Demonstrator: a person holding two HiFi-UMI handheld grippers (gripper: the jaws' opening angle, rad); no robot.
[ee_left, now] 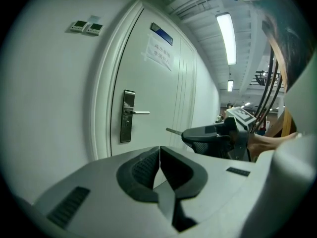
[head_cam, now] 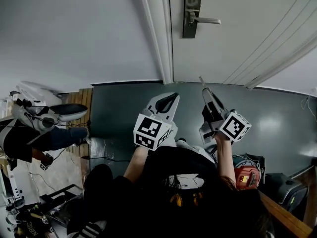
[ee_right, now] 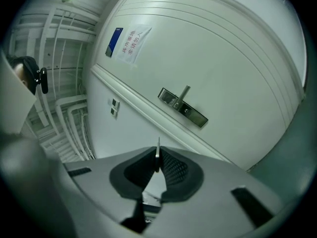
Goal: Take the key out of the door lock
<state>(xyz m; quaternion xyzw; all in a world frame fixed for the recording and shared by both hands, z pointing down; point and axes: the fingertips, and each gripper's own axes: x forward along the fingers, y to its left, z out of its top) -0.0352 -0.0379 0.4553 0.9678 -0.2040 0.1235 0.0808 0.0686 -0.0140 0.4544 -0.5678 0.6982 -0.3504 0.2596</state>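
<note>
The door lock is a dark plate with a silver lever, high on the white door in the head view. My right gripper is shut on the key, whose thin metal blade sticks out past the jaws, well short of the lock. The right gripper view shows the key edge-on between the pads, with the lock far ahead. In the left gripper view the key points toward the lock. My left gripper hangs beside the right, shut with nothing in it.
The white door frame runs left of the lock, beside a plain wall. A paper notice hangs on the door. Another person sits low at the left among gear. A red object lies on the dark floor.
</note>
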